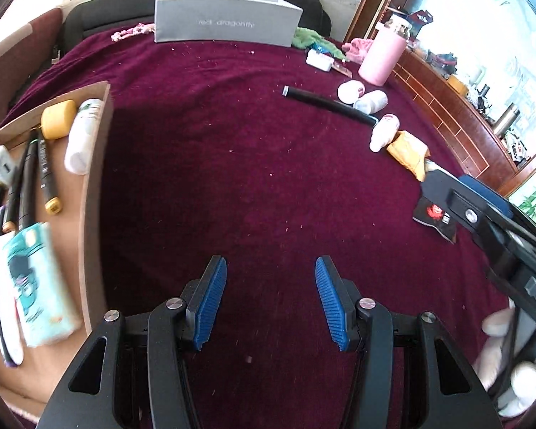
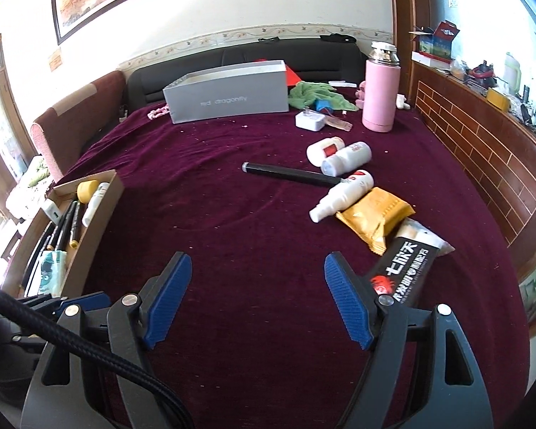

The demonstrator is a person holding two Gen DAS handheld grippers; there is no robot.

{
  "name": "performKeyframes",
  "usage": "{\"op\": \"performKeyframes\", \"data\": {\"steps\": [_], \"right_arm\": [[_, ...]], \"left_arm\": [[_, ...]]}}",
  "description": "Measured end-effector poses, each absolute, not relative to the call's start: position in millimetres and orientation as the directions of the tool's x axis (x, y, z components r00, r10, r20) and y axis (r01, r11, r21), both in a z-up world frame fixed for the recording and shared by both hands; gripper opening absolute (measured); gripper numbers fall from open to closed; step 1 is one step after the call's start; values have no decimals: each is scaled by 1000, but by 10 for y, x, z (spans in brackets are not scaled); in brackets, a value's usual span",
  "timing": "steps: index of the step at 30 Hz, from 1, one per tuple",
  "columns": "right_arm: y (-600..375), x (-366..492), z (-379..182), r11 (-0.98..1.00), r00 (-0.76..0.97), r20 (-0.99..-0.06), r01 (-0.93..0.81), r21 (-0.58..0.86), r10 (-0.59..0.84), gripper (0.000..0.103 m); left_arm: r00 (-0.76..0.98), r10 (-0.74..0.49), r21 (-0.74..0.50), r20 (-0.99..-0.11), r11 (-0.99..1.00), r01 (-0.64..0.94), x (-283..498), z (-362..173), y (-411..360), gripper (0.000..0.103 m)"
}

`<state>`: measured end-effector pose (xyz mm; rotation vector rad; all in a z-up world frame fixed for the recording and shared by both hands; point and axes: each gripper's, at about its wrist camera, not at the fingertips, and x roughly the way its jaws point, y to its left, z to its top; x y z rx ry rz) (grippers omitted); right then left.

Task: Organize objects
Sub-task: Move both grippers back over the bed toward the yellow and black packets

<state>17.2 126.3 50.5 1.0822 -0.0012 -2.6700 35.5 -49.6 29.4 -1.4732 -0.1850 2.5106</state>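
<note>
A cardboard box at the left holds pens, a yellow cap, a white bottle, a charger and a tissue pack. My left gripper is open and empty over the maroon cloth, just right of the box. My right gripper is open and empty, with a black snack pack beside its right finger. Further right lie a yellow packet, a white spray bottle, a black pen and two white bottles.
A grey open box stands at the back. A pink flask, white charger and green cloth sit back right. A wooden ledge bounds the right side. The right gripper's body shows in the left wrist view.
</note>
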Motion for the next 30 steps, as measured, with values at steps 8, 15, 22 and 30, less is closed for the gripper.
{"op": "performKeyframes", "data": {"steps": [8, 15, 22, 30], "right_arm": [[1342, 131, 436, -972, -674, -708, 222, 77, -210, 78], [1330, 93, 398, -973, -664, -720, 219, 72, -203, 78], [1270, 54, 359, -973, -655, -730, 224, 58, -194, 78], [1259, -6, 304, -974, -642, -743, 219, 55, -186, 78]], "left_arm": [[-488, 223, -158, -844, -973, -171, 165, 138, -271, 53], [-525, 227, -141, -820, -970, -199, 171, 106, -226, 63], [-546, 238, -121, -803, -963, -241, 187, 64, -127, 84], [-528, 269, -134, -805, -951, -280, 157, 40, -62, 100]]}}
